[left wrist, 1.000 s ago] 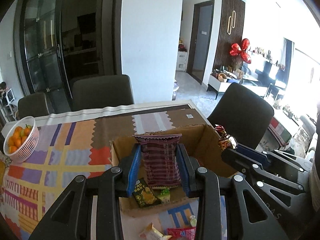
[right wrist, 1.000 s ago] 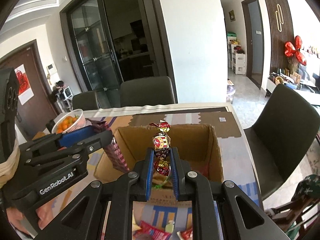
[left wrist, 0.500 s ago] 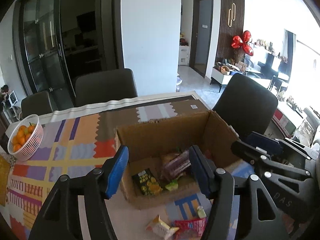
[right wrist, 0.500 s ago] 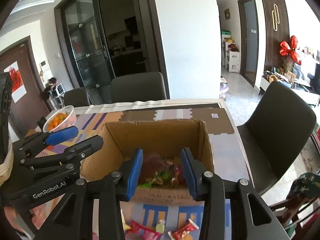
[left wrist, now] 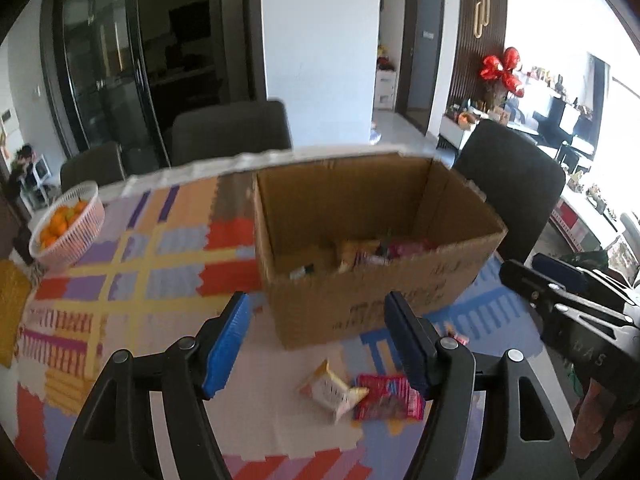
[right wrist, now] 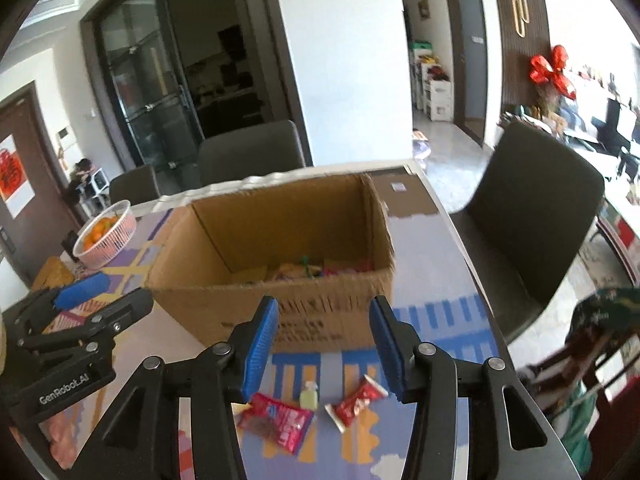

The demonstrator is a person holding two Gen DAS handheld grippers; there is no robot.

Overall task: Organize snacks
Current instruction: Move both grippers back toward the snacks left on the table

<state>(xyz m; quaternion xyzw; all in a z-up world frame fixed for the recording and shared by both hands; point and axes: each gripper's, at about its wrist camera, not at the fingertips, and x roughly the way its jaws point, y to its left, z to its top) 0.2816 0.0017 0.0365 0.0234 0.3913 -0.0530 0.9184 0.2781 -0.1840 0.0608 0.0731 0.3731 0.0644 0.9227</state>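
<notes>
Snacks lie before the cardboard box; both grippers' jaws are opening, empty.

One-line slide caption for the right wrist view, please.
Right gripper, jaws opening and empty, above loose snack packets on the patterned mat in front of a partly filled cardboard box.

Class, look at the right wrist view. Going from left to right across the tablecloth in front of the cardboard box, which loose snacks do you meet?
Pink-red packet → small pale green item → red snack bar.
</notes>
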